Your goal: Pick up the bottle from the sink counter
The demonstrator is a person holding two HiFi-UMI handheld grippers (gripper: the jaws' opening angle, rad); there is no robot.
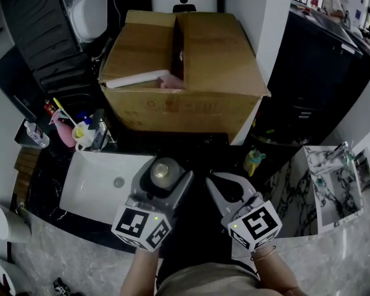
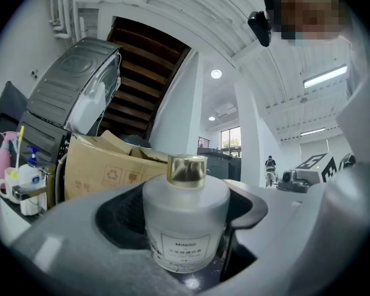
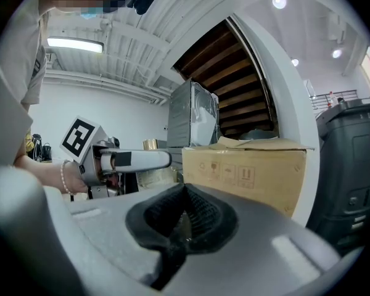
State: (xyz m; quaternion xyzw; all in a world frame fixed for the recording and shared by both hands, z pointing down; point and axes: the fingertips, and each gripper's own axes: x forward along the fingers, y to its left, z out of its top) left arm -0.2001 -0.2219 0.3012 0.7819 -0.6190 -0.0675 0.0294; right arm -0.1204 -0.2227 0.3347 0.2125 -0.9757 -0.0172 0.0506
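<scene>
A frosted white bottle (image 1: pixel 163 170) with a gold cap stands between the jaws of my left gripper (image 1: pixel 164 172), above the right edge of the white sink (image 1: pixel 98 184). In the left gripper view the bottle (image 2: pixel 185 217) fills the middle, upright, with both jaws closed against its sides and its label facing the camera. My right gripper (image 1: pixel 221 185) hovers just to the right of it, shut, with nothing between its pads (image 3: pixel 194 211). The right gripper view also shows the left gripper (image 3: pixel 120 162) and the gold cap (image 3: pixel 150 144) at left.
A large open cardboard box (image 1: pixel 185 73) sits behind the sink on the dark counter. A pink bottle (image 1: pixel 65 131), a mug and spray bottles crowd the sink's far left corner. A small yellow-green item (image 1: pixel 254 162) stands at right, near a black cabinet (image 1: pixel 314 85).
</scene>
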